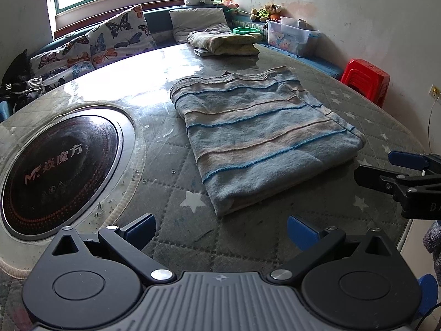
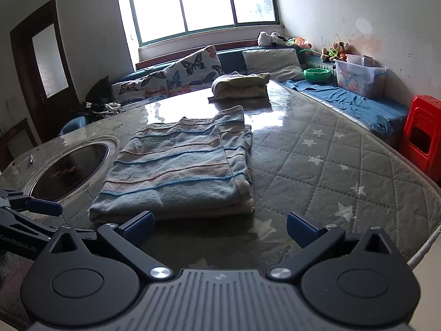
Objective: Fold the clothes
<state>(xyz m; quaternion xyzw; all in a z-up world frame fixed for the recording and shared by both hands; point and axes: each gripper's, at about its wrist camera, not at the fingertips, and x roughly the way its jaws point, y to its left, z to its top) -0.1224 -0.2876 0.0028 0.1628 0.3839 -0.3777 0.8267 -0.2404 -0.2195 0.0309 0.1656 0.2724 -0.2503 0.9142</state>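
Bright window glare washes out the far part of the round quilted table, so its glossy surface there is hard to read. At the left of both views a dark round cooktop is set into the table; its printed lettering is only partly legible. Along the right frame edge a red stool is cut off. A second folded cloth lies at the table's far side, its layers unclear.

Centre frame, the striped blue and beige garment lies folded flat on the table. The left gripper hangs just short of its near corner, fingers spread wide, holding nothing. The right gripper sits just before the garment's near edge, also spread wide and empty, not touching the cloth.
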